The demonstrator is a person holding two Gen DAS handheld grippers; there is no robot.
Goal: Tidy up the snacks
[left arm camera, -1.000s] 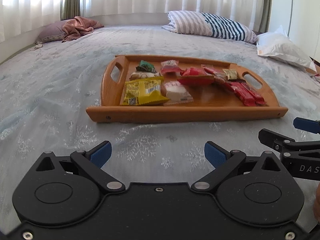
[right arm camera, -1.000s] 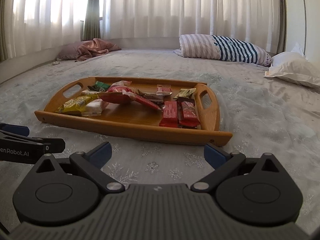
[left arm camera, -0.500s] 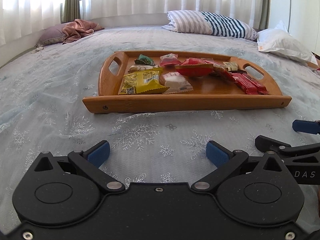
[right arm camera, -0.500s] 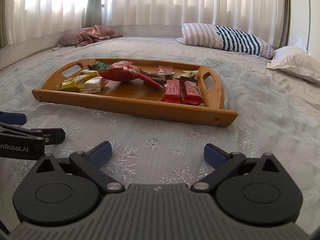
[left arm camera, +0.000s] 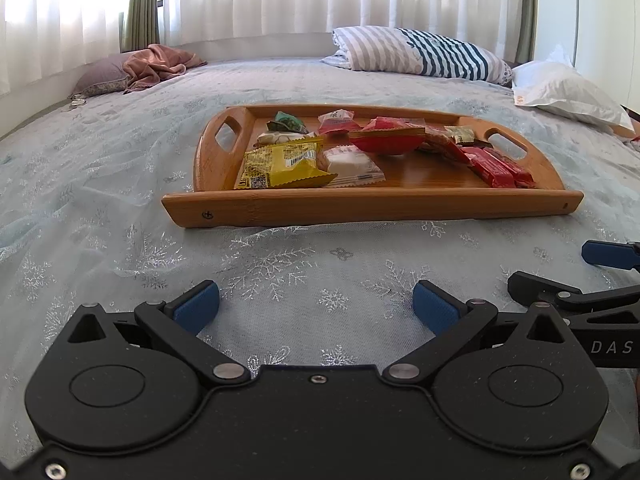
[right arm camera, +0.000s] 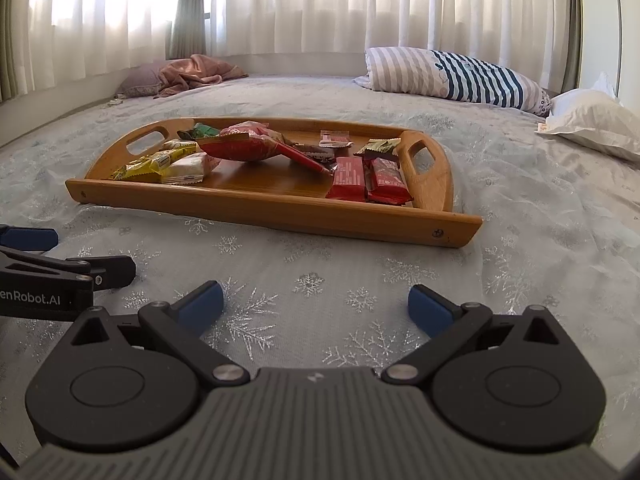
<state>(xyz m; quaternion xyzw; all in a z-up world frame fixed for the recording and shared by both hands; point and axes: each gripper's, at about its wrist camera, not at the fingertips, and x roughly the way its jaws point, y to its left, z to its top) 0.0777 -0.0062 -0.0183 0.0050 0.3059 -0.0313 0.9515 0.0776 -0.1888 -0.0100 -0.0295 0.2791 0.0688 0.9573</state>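
Observation:
A wooden tray (left arm camera: pixel 360 204) (right arm camera: pixel 280 210) lies on the bed and holds several snack packets. Among them are a yellow packet (left arm camera: pixel 280 164) (right arm camera: pixel 148 166), a white packet (left arm camera: pixel 350 162), a large red bag (left arm camera: pixel 386 138) (right arm camera: pixel 248 144), two red bars (left arm camera: pixel 500 166) (right arm camera: pixel 366 178) and a green packet (left arm camera: pixel 288 120). My left gripper (left arm camera: pixel 316 306) hovers open over the bedspread, well short of the tray's near rim. My right gripper (right arm camera: pixel 314 306) is open too, beside the left one and equally far from the tray. Neither holds anything.
The bedspread (left arm camera: pixel 100 220) is pale blue with silver snowflakes. A striped pillow (left arm camera: pixel 420 54) and a white pillow (left arm camera: pixel 568 92) lie at the back right, a pink blanket (left arm camera: pixel 156 66) at the back left. White curtains cover the window behind.
Both grippers have sunk lower and tilted, so the tray now appears flatter and nearer the horizon. Both stay open. The snacks have not moved.

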